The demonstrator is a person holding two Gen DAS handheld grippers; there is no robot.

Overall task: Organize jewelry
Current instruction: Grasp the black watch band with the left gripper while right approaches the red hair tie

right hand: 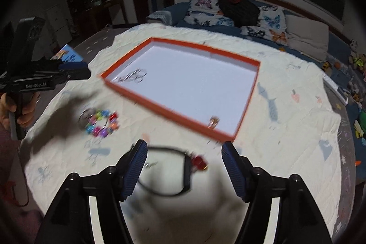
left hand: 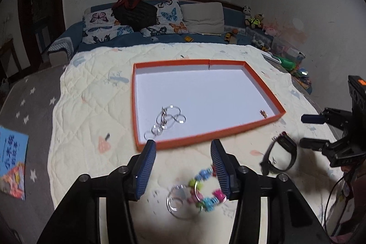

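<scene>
The left gripper (left hand: 183,166) hangs nearest, its jaws spread wide and holding nothing, over a colourful bead bracelet (left hand: 207,186) that lies on the cream quilt (left hand: 91,106) just short of the orange tray (left hand: 205,140)'s near rim. A clear ring (left hand: 177,199) touches or overlaps the bracelet, though blur makes it hard to say which. The right gripper (right hand: 184,164), also wide open and empty, hovers over a black band (right hand: 164,169) with a small red charm (right hand: 199,161), likewise on the quilt just outside the tray.

Inside the tray already sit a silver chain (left hand: 165,121) near its left wall and a small brownish piece (left hand: 263,113) in its near right corner.

To lift the bracelet well, I judge the left fingers should close across one side of the loop, clear of the clear ring, then rise above the tray's rim before crossing it. The soft quilt may bunch under the fingertips, and the two grippers work close together beside the tray.
</scene>
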